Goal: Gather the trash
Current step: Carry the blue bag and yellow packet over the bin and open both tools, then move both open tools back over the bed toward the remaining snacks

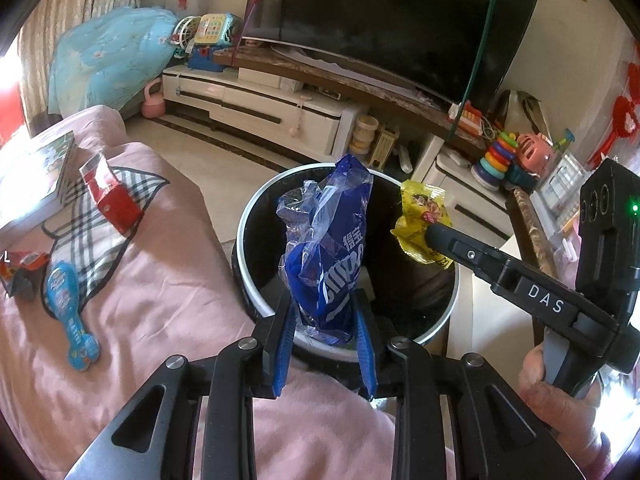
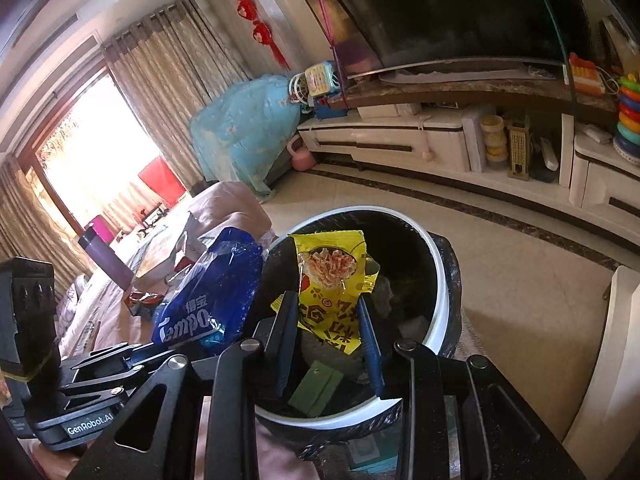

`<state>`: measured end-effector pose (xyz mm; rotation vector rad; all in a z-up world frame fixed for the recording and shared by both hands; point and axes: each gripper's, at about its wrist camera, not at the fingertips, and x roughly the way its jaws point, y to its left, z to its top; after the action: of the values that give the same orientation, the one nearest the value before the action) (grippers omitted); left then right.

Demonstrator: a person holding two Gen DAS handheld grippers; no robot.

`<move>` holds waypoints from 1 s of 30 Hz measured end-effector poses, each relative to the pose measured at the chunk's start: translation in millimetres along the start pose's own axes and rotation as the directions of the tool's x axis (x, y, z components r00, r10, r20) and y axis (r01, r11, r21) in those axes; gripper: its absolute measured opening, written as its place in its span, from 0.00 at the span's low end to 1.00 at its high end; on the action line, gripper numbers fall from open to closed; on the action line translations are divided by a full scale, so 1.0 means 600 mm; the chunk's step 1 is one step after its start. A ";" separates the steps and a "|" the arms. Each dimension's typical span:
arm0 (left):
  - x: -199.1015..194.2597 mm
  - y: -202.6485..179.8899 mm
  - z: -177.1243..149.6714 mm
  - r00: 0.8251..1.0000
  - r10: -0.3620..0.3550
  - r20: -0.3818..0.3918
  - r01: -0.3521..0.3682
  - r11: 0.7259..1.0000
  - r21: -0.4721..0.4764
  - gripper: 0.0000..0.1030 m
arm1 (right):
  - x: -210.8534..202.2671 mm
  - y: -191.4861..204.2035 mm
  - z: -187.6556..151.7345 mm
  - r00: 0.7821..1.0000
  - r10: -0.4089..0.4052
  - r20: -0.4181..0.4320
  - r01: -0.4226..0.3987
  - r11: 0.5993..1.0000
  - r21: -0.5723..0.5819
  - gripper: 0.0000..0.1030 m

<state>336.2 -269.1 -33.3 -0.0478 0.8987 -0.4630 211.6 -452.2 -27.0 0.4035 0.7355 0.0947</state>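
Note:
A round bin [image 1: 256, 300] with a white rim and black liner stands on the floor beside a pink-covered table; it also shows in the right wrist view [image 2: 438, 288]. My left gripper [image 1: 326, 316] is shut on a crumpled blue plastic wrapper [image 1: 332, 248], held over the bin's mouth. My right gripper [image 2: 329, 316] is shut on a yellow snack packet [image 2: 332, 276], also held over the bin. The packet shows in the left wrist view [image 1: 420, 224], and the blue wrapper in the right wrist view [image 2: 212, 292]. A green card [image 2: 316, 388] lies inside the bin.
On the pink cloth [image 1: 160, 280] lie a red box [image 1: 110, 196], a blue paddle-shaped wrapper [image 1: 70, 320], a small red wrapper [image 1: 22, 266] and a book [image 1: 36, 176]. A white TV cabinet [image 1: 256, 108] with a TV and toys stands beyond the tiled floor.

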 end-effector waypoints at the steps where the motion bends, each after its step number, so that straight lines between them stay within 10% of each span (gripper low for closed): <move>1: 0.003 -0.001 0.002 1.000 0.000 -0.003 0.000 1.000 0.000 0.27 | 0.002 -0.001 0.001 1.000 -0.002 -0.002 0.002 1.000 -0.001 0.30; 7: 0.015 -0.004 0.004 1.000 0.007 -0.004 -0.007 1.000 -0.007 0.48 | 0.008 -0.008 0.008 1.000 -0.007 -0.004 0.007 1.000 -0.001 0.39; 30: -0.080 0.093 -0.089 0.997 0.062 0.041 -0.055 0.988 -0.144 0.65 | -0.017 0.043 -0.019 0.998 0.059 0.037 -0.060 0.997 0.039 0.90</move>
<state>290.5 -191.2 -43.8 -0.1619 0.8858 -0.3410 197.8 -427.1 -18.3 0.4643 0.6906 0.1286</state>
